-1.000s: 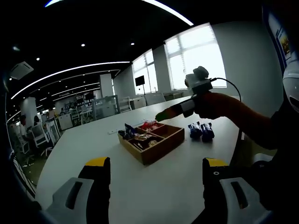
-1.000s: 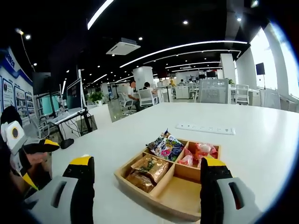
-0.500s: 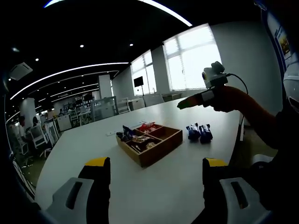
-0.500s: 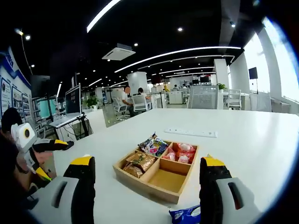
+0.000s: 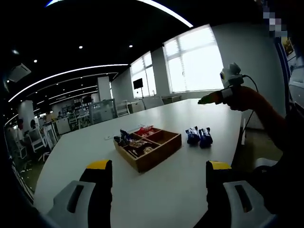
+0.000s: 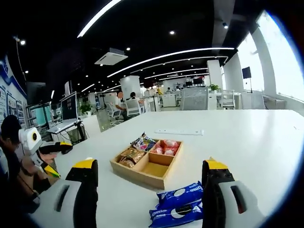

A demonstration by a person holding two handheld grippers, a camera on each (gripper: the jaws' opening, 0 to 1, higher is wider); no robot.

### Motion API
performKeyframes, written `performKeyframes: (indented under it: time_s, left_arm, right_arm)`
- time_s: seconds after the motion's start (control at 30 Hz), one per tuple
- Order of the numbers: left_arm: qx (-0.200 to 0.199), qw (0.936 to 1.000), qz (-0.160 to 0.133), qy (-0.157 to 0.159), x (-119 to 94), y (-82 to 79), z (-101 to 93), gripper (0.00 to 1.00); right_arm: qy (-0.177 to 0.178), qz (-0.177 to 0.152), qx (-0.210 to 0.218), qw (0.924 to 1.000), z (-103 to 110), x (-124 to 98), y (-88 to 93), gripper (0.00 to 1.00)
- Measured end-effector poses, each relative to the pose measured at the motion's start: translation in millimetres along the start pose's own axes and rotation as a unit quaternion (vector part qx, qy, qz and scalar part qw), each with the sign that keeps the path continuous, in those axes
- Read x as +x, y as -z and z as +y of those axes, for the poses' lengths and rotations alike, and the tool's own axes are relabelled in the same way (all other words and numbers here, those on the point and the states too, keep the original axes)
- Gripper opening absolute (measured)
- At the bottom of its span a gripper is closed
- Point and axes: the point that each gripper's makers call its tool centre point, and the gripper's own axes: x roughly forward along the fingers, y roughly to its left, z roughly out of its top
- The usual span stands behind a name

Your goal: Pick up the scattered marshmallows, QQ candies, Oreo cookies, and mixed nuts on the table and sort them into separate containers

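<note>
A wooden tray (image 5: pixel 164 146) (image 6: pixel 153 177) with four compartments stands on the white table (image 5: pixel 156 190); three hold snack packets, one is bare. Two blue Oreo packs (image 6: pixel 183 203) (image 5: pixel 199 136) lie side by side on the table, beside the tray. My left gripper (image 5: pixel 154 168) is open over bare table, well short of the tray. My right gripper (image 6: pixel 149 172) is open too, raised above the table with the tray and Oreo packs between its jaws in its view. In the left gripper view the right gripper (image 5: pixel 223 94) is held high above the table's far right.
A white power strip (image 6: pixel 178 132) lies on the table beyond the tray. Office desks, chairs and windows fill the background. The table's edge (image 5: pixel 240 142) runs close behind the Oreo packs. A person's arm (image 5: pixel 261 114) reaches in from the right.
My right gripper has risen and pulled back from the tray, so the Oreo packs now show in its view. The left gripper has drawn back slightly.
</note>
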Motion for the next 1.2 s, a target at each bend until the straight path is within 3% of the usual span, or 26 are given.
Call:
performKeyframes:
  time_s: [0.23,0.4,1.2]
  left_arm:
    - [0.002,1.0000,0.000,0.003,2.1,-1.6,-2.2,0.84]
    - [0.003,1.0000,0.001,0.004,3.9,-1.3,-3.8,0.84]
    - [0.007,1.0000,-0.001,0.002,2.4,-4.7,-3.9,0.84]
  right_arm:
    - [0.016,-0.013,0.005,0.9998,-6.8,-24.1,-2.7,0.86]
    - [0.034,-0.005,-0.003,0.9994,-14.7,-33.7,1.5,0.86]
    - [0.055,0.023,-0.003,0.9982,-31.3,-51.0,20.8,0.86]
